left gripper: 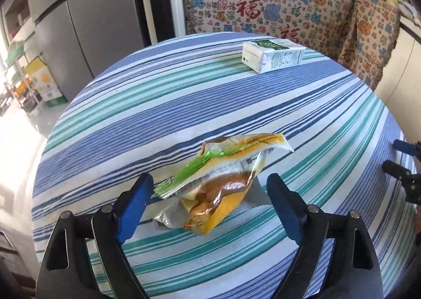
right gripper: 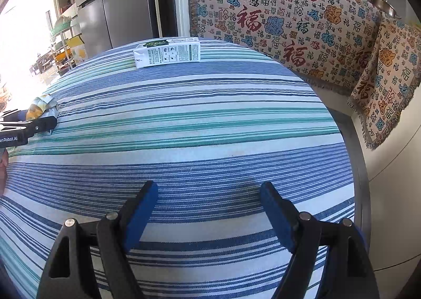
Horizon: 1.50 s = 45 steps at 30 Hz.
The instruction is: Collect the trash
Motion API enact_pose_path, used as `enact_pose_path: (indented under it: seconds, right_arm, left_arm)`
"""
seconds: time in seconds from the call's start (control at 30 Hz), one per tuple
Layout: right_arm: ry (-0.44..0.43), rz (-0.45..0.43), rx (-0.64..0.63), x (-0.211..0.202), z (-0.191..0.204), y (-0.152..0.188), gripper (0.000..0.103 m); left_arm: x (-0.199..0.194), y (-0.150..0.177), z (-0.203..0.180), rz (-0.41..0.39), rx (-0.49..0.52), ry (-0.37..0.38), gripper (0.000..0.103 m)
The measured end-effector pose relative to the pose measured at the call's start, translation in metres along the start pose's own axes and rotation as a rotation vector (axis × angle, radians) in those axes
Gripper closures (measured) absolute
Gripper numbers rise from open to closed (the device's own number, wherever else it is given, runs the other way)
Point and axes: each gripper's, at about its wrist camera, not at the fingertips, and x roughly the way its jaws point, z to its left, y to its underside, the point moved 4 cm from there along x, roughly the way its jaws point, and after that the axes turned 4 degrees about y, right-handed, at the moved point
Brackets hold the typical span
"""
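One round table (left gripper: 302, 104) in a striped cloth is filling both views, its near edge cut off below. One patterned blanket (right gripper: 289, 17) is hanging at upper right. One carton (left gripper: 273, 55) is lying near the table's far edge. One crumpled wrapper (left gripper: 218, 186) is sitting lower centre between the left gripper (left gripper: 210, 193), whose released pads are not pressing it. The right gripper (right gripper: 209, 216) is gaping over bare cloth, grasping nothing.

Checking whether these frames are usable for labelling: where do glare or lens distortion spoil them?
Left wrist view: blown-out glare along the left edge, striped tablecloth bulging from fisheye, wrapper sharp. Right wrist view: overexposed upper left, carton crisp, corners vignetted black.
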Motion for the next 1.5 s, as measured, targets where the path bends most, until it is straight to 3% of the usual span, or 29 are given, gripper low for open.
enact_pose_path:
  seconds: [0.27, 0.43, 0.57, 0.67, 0.83, 0.97, 1.03, 1.13, 1.2, 1.37, 1.5]
  right_arm:
    - [0.002, 0.0, -0.001, 0.0, 0.0, 0.0, 0.021]
    - [0.007, 0.002, 0.002, 0.001, -0.001, -0.001, 0.021]
    - [0.026, 0.062, 0.031, 0.011, 0.001, -0.016, 0.017]
    - [0.067, 0.124, 0.111, 0.032, 0.01, -0.051, 0.018]
    - [0.088, 0.028, 0.233, 0.065, 0.053, -0.155, 0.018]
    - [0.234, -0.036, 0.107, 0.105, 0.107, -0.23, 0.018]
    - [0.312, 0.002, -0.002, 0.13, 0.131, -0.245, 0.018]
    - [0.39, 0.107, -0.128, 0.157, 0.144, -0.233, 0.018]
    - [0.414, 0.097, -0.146, 0.146, 0.137, -0.222, 0.019]
    - [0.346, 0.079, -0.16, 0.092, 0.091, -0.175, 0.019]
    - [0.27, 0.057, -0.035, 0.074, 0.049, -0.168, 0.018]
  left_arm:
    - [0.014, 0.003, 0.016, 0.049, -0.053, -0.001, 0.0]
    - [0.014, 0.004, 0.016, 0.049, -0.052, 0.007, 0.0]
    - [0.014, 0.004, 0.016, 0.049, -0.053, 0.008, 0.0]
    - [0.014, 0.005, 0.015, 0.049, -0.054, 0.008, 0.0]
    - [0.015, 0.002, 0.016, 0.049, -0.054, 0.009, 0.0]
    - [0.015, 0.002, 0.016, 0.049, -0.054, 0.01, 0.0]
    - [0.015, 0.002, 0.016, 0.049, -0.054, 0.011, 0.0]
    - [0.016, 0.001, 0.016, 0.05, -0.051, 0.013, 0.0]
    - [0.017, 0.0, 0.016, 0.051, -0.048, 0.015, 0.0]
    - [0.018, 0.0, 0.017, 0.05, -0.049, 0.014, 0.0]
    - [0.018, 0.0, 0.018, 0.05, -0.05, 0.013, 0.0]
